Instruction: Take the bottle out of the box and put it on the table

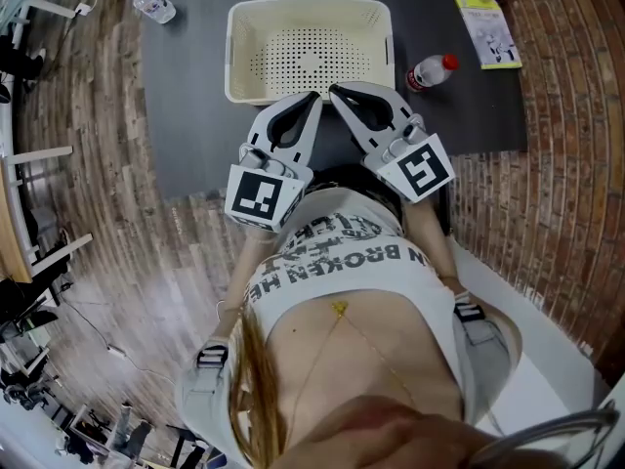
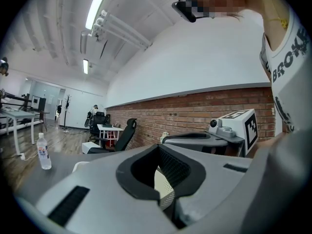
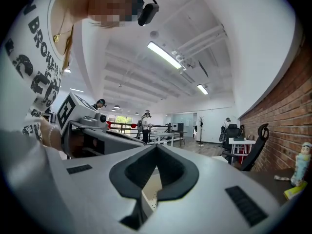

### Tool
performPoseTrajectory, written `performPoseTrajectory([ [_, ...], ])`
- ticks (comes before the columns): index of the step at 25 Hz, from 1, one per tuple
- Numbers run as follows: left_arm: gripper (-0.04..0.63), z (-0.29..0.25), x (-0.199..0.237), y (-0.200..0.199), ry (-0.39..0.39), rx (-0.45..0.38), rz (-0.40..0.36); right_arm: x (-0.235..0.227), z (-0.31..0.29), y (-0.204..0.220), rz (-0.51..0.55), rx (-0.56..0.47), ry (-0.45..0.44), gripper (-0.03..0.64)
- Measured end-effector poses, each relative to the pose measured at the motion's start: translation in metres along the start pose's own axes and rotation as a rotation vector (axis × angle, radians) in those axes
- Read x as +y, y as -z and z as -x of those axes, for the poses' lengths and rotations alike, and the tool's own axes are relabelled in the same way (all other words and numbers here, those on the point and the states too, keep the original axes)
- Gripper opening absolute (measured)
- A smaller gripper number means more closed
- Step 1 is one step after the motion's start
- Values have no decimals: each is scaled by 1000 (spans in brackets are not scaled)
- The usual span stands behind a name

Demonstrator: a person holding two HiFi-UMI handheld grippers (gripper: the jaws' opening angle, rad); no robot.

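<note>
Closest to the person, the left gripper (image 1: 312, 97) and the right gripper (image 1: 333, 91) hover side by side, tips at the near wall of the box (image 1: 239, 52). Nothing looks left to lift, so the step in hand is probably a pause. Doing it well means holding both tools level and short of that wall, so the light box is not nudged along the table (image 1: 190, 115).

In each gripper view the jaws are closed tip to tip, with nothing between them and touching nothing.

Inside the box only the perforated floor shows, with no bottle in it. Just right of the box, near its front corner, a red-capped bottle (image 1: 430, 71) lies on its side on the table. Beyond the box's far-left corner, well apart, lies a clear bottle (image 1: 153, 4). Which one the task means I cannot tell.
</note>
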State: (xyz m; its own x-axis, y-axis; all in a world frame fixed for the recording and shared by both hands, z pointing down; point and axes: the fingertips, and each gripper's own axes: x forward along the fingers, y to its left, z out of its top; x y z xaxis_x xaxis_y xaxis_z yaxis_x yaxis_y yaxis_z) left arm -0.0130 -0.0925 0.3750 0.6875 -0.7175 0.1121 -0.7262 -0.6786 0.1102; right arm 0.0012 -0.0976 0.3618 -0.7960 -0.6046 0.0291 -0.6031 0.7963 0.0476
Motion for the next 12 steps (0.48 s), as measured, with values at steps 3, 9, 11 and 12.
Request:
performPoseTrajectory([
  [3, 3, 0, -1, 1, 3, 9, -4, 0, 0, 1, 0, 4, -1, 8],
  [9, 3, 1, 0, 3, 4, 16, 4, 1, 1, 4, 1, 16, -7, 8],
  [11, 3, 1, 1, 5, 2, 18, 7, 2, 0, 5, 4, 20, -8, 8],
  [12, 3, 1, 1, 6, 0, 19, 9, 2, 0, 5, 6, 22, -9, 9],
])
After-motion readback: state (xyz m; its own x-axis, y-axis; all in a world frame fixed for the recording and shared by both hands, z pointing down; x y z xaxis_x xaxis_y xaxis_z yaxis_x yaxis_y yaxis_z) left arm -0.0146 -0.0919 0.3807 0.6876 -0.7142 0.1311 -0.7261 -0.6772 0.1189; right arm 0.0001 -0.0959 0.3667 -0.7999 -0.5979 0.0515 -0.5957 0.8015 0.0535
